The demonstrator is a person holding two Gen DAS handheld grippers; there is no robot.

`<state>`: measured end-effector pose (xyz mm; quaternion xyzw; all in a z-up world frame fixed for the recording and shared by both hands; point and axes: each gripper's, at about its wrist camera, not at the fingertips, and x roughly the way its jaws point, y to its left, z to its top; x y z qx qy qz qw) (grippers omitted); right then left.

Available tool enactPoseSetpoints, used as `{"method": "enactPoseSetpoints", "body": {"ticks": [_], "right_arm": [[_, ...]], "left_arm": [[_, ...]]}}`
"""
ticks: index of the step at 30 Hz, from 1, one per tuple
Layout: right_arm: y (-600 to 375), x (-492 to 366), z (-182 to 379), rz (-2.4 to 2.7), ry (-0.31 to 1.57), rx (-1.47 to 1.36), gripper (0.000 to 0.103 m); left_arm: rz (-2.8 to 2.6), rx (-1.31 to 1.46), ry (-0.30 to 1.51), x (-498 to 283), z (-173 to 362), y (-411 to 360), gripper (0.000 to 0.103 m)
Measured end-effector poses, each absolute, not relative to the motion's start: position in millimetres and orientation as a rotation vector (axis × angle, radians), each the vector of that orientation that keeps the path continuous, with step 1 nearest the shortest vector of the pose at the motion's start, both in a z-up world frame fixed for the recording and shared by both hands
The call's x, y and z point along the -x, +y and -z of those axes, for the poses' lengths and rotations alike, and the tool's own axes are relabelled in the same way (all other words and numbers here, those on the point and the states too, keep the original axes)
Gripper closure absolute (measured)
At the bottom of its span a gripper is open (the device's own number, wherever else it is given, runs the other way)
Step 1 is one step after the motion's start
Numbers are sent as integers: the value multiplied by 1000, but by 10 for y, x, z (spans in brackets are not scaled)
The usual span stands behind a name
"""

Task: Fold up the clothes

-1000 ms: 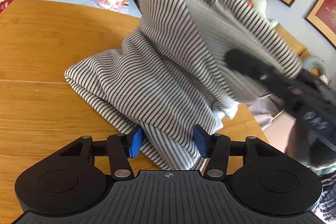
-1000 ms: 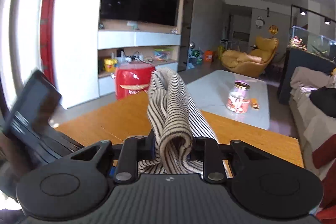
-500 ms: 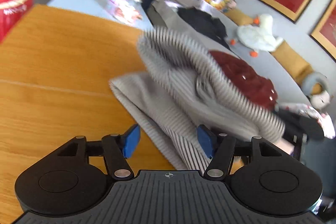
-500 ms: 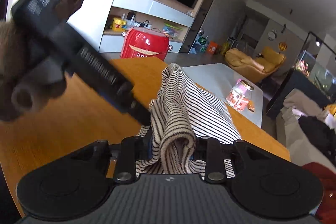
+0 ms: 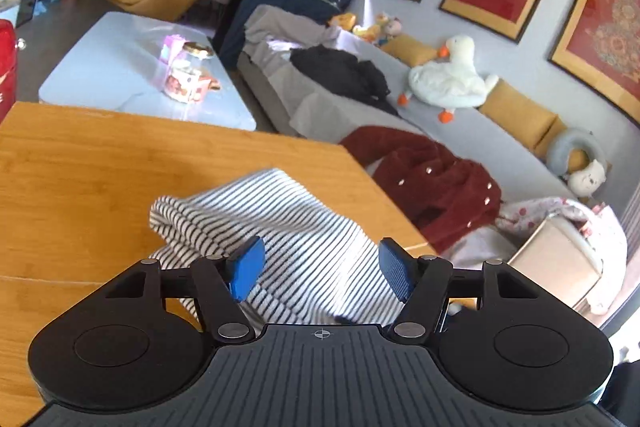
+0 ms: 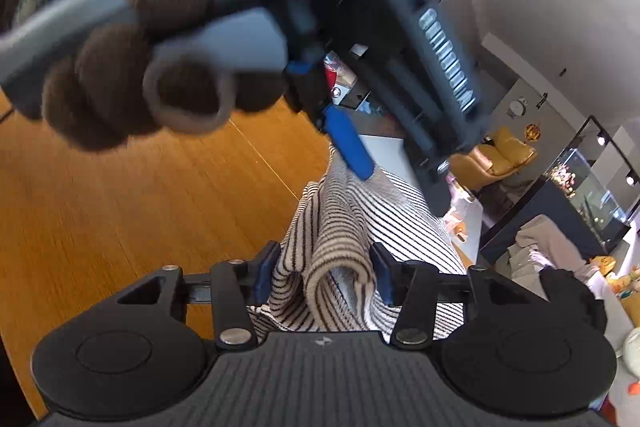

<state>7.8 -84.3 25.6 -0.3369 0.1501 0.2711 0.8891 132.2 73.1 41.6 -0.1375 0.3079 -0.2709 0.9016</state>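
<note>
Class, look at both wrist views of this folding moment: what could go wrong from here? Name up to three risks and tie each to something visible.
1. The left claw is open above the striped garment, so only the right claw grips a bunched fold; the layers may slump.
2. The garment lies near the wooden table's edge and could slide off.
3. The claws are close together and might collide.

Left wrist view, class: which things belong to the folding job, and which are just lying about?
Job: striped garment; wooden table; left gripper; right gripper.
Lying about: glass jar; goose plush; red coat; black clothing.
</note>
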Motion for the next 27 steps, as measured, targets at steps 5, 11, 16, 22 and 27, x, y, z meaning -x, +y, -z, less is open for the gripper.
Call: {"method": "enactPoseSetpoints", "body": {"ticks": [5, 11, 16, 22, 27], "right_arm": [[-1237, -155, -604, -628, 345, 471, 20], [-1772, -507, -817, -582, 408, 120, 9], [-1995, -845, -374, -466, 564, 56, 9], [-2042, -890, -95, -398, 579, -5, 4], [-1994, -754, -66, -354, 535, 44, 4]], "left_arm": [[515, 239, 659, -1315, -139, 804, 37], [518, 225, 664, -1269, -68, 863, 37], [519, 228, 661, -1283, -76, 859, 37], [478, 253, 662, -1238, -216, 893, 33], [504, 245, 619, -1248, -364, 795, 31]]}}
